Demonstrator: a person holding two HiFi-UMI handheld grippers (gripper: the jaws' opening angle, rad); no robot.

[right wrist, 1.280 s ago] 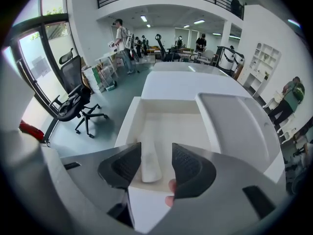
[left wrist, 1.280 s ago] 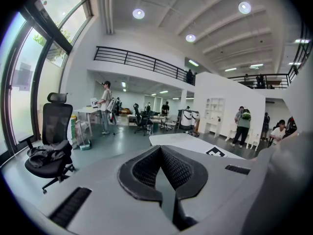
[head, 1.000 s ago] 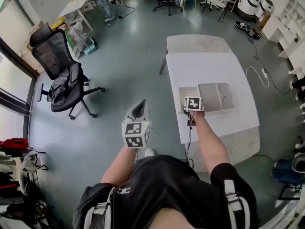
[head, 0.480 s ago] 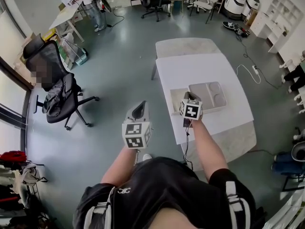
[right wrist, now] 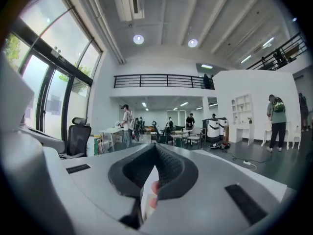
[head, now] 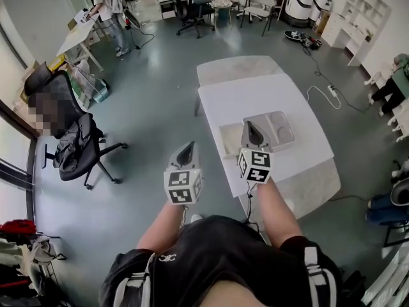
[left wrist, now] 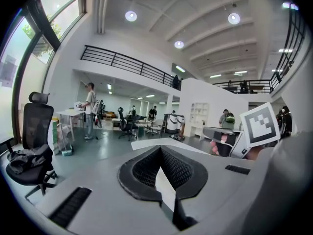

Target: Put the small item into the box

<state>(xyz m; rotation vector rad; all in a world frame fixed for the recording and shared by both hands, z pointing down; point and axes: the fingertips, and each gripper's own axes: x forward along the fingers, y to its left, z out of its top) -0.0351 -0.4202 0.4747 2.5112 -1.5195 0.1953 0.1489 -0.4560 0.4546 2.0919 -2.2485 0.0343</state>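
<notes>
A white rectangular table (head: 268, 98) stands on a glossy grey-green floor (head: 153, 101). Its top carries 2 things, both near the front edge. An open cream box (head: 229, 141) lies toward the front-left corner. Just beside it on the right, a grey moulded tray (head: 281, 130) with shallow hollows lies flat. Whether these 2 touch cannot be told, since the strip between them is covered. A speckled grey tabletop (head: 233, 69) meets the table's far edge, and a similar speckled surface (head: 307, 184) shows beyond its near-right edge.
</notes>
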